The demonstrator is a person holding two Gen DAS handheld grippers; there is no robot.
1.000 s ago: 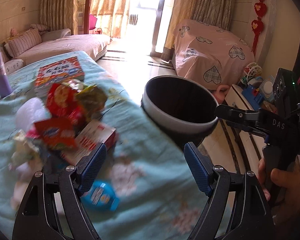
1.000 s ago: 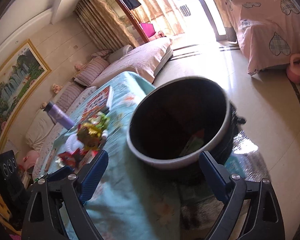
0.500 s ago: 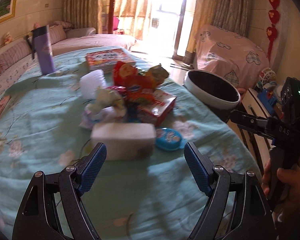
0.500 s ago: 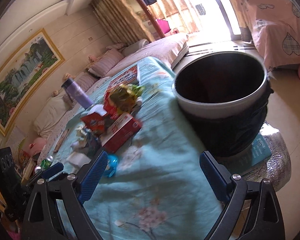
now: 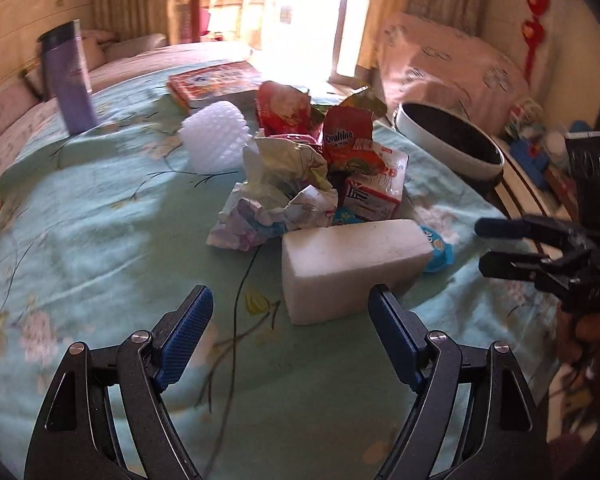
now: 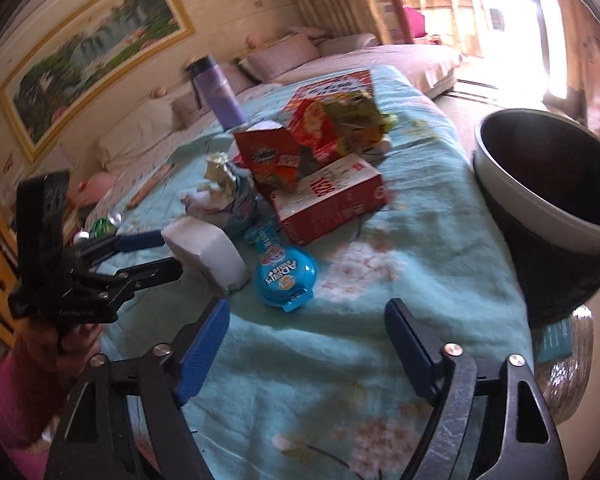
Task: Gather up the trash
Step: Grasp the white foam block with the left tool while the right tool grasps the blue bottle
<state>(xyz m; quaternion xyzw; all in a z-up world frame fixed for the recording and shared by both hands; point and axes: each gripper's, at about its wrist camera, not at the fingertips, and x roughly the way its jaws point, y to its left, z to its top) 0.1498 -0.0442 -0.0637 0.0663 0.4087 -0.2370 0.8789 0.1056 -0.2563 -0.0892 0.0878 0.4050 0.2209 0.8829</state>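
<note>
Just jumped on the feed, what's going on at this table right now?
A person holding two grippers is clearing a trash pile off the blue floral tablecloth. Both are empty. The left gripper is open, facing the white foam block. The right gripper, jaws just narrowing with nothing between them, points toward the blue snack cup. The bin waits beside the table.

A white foam block (image 5: pixel 352 264) and red carton (image 6: pixel 332 200) lie on the table's (image 5: pixel 100 220) floral turquoise cloth, beside a purple bottle (image 5: pixel 70 80).
</note>
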